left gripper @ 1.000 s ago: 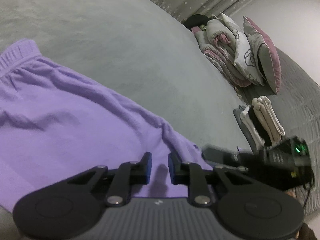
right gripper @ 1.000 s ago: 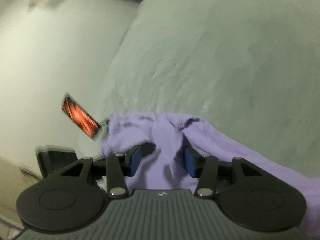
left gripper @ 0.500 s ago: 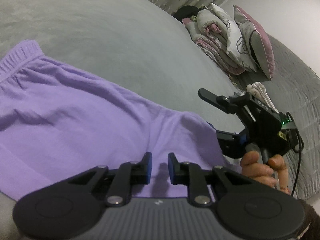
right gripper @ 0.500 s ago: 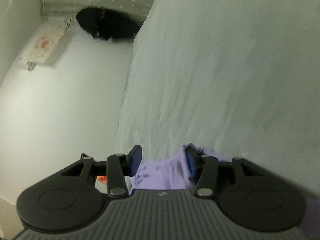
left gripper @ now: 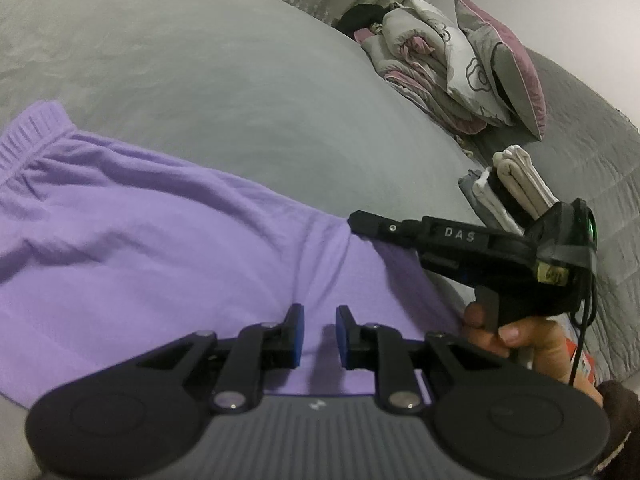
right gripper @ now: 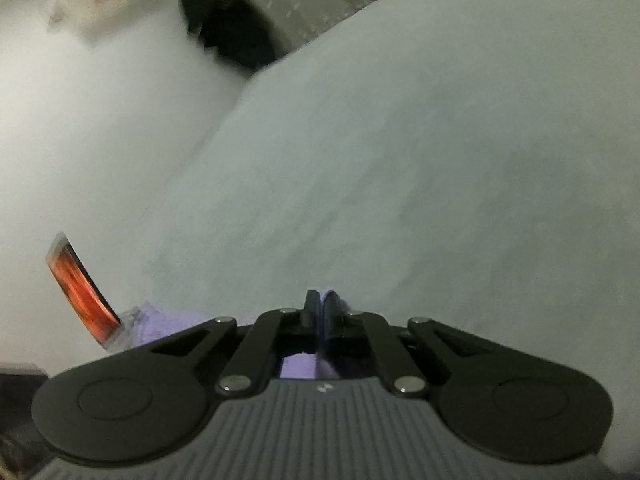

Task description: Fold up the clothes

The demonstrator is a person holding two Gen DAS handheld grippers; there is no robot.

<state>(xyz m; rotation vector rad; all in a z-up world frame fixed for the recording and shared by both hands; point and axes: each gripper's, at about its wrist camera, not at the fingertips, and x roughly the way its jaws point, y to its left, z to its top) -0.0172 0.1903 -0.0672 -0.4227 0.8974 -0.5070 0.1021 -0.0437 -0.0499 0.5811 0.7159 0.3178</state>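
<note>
Purple garment is lying spread on the grey bed. Right tool is pinching its far edge, fingers together on cloth. Left tool is hovering over the near hem, fingers apart.

Purple garment cut off left; right-wrist background blurred (dark shape unclear).

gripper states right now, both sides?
Left gripper: open, fingers apart over the purple garment, gripping nothing.
Right gripper: shut on the purple garment's edge, cloth showing past the closed fingertips.
</note>
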